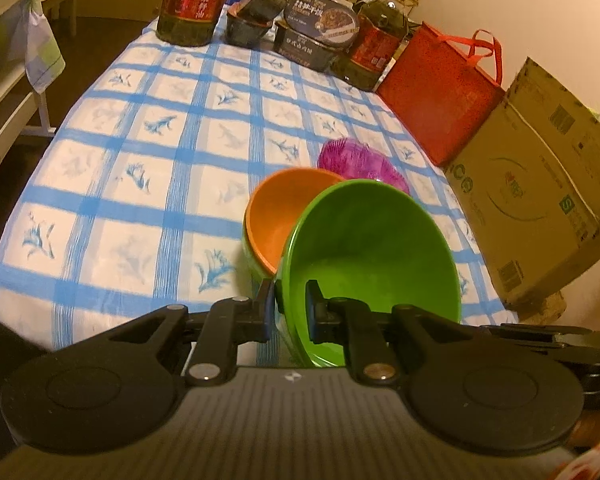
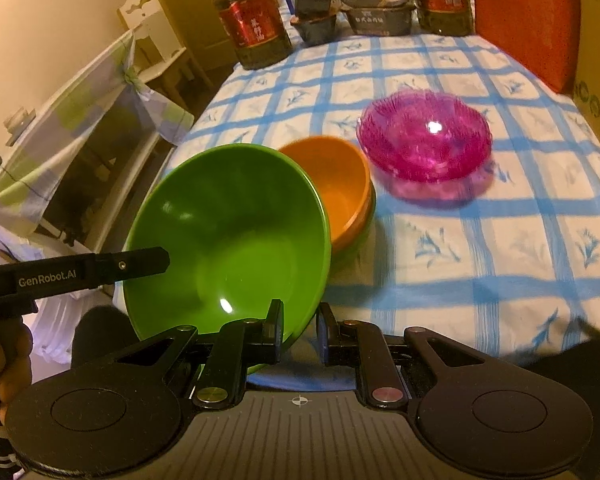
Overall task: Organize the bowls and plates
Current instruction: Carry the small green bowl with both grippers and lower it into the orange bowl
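A large green bowl is held tilted above the table, gripped by both grippers on its rim. My left gripper is shut on its near-left rim. My right gripper is shut on its near-right rim; the bowl shows there too. Behind it an orange bowl sits nested in another green bowl on the checked tablecloth; the orange bowl also shows in the right wrist view. A translucent purple bowl stands on the cloth to the right, also partly seen in the left wrist view.
Two big oil bottles, stacked food boxes, a red bag and a cardboard box line the far and right sides of the table. A covered cabinet stands left of the table edge.
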Tool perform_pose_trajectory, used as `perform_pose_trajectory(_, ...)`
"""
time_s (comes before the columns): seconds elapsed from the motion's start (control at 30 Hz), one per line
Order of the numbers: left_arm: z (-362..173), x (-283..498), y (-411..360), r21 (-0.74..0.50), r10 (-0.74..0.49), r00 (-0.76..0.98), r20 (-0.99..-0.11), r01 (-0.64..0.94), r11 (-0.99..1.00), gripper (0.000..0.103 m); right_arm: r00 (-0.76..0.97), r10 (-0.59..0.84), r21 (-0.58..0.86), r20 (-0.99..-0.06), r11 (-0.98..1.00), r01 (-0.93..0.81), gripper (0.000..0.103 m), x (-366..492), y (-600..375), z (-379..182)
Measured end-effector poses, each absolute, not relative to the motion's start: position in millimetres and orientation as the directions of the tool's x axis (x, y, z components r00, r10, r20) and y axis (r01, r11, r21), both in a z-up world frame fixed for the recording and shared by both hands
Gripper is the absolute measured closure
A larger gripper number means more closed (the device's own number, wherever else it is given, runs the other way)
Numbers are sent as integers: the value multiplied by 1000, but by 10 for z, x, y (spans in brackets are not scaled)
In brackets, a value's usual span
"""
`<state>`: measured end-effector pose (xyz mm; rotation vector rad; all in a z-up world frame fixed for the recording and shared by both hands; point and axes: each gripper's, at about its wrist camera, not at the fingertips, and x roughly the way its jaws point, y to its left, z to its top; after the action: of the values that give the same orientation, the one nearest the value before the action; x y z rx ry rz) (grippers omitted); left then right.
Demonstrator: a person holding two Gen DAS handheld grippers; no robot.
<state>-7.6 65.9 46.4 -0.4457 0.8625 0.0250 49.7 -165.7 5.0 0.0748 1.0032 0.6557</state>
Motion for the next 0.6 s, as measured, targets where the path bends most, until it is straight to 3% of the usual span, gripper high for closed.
perform_pose_trajectory(0.6,246,756,743,-370,-173,621,-764,-203,907,90,384,512,354,-769,840,-411,86,1296,-1572,-70)
